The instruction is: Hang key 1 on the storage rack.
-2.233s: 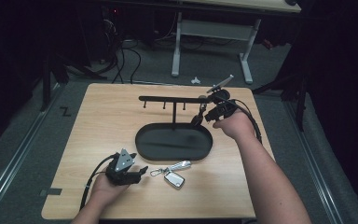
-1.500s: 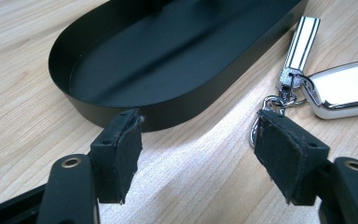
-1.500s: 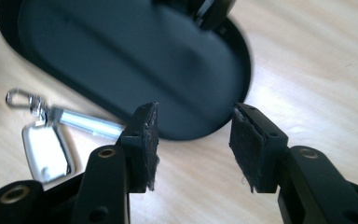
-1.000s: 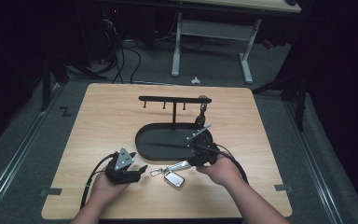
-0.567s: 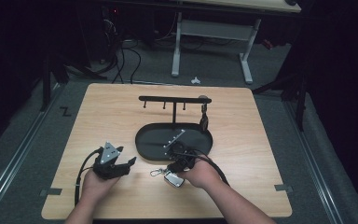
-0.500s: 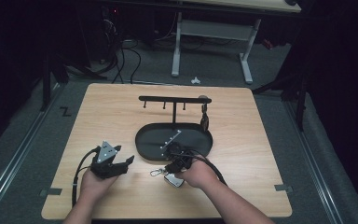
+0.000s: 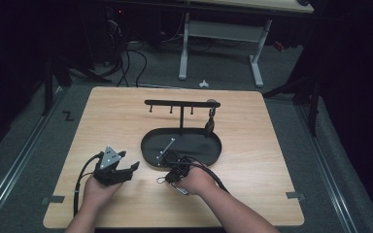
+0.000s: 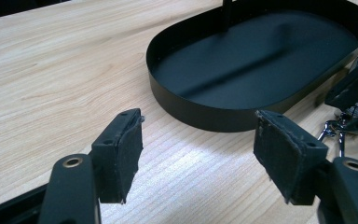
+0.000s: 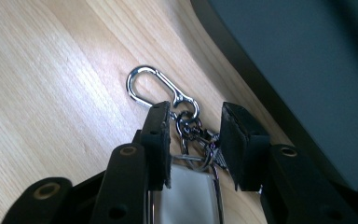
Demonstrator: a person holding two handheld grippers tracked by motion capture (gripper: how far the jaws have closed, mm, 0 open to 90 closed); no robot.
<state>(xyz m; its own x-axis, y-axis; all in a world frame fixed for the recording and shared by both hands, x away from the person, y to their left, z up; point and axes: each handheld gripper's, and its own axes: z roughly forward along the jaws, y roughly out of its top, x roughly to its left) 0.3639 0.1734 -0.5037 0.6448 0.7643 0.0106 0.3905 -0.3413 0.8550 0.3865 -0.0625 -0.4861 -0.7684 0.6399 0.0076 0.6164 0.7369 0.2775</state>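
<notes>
Key fob with carabiner clip (image 9: 161, 88) seen flat on wooden table (image 7: 272, 160), just beside near rim of black oval tray (image 7: 209, 155). Right gripper (image 9: 195, 140) lowered over it, jaws parted, ring chain framed between pads, not yet pinched. Fob's long axis judged to run along jaws, clip end pointing away. Left gripper (image 8: 198, 154) held wide apart, empty, off to side; right hand clearly nearer.
</notes>
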